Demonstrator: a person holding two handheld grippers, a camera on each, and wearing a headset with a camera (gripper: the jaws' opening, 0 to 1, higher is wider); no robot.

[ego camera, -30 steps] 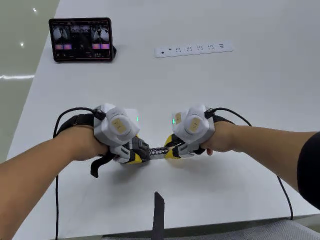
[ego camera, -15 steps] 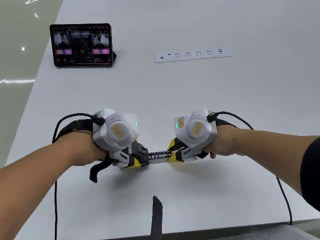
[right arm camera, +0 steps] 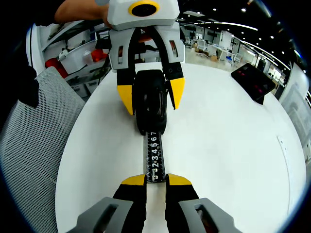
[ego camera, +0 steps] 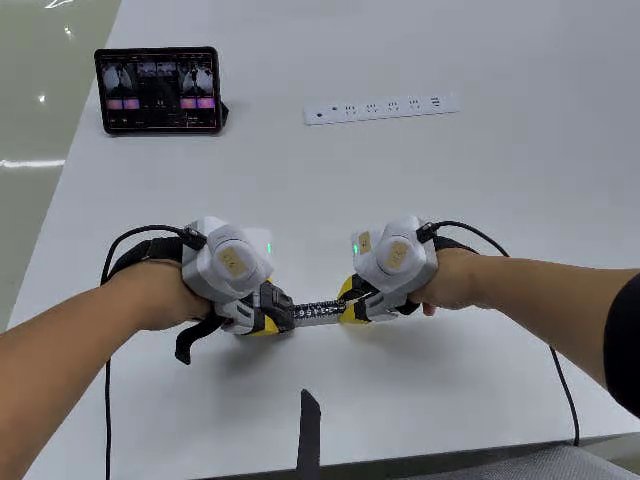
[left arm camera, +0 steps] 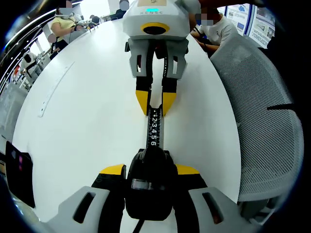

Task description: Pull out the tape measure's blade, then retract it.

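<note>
Evidently, by the head view, little blade (ego camera: 318, 311) is drawn from the tape measure case (ego camera: 277, 306) over the table (ego camera: 400, 180); retraction is judged left. By the left gripper view, the case is clamped in the left gripper (left arm camera: 149, 170)'s fingers, with numerals 1–6 legible; by the right gripper view, the blade tip is pinched by the right gripper (right arm camera: 155, 180)'s fingers.

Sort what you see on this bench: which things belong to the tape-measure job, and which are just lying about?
In use: tape measure case, blade, left claw, right claw.
Lying about: tablet, power strip.
</note>
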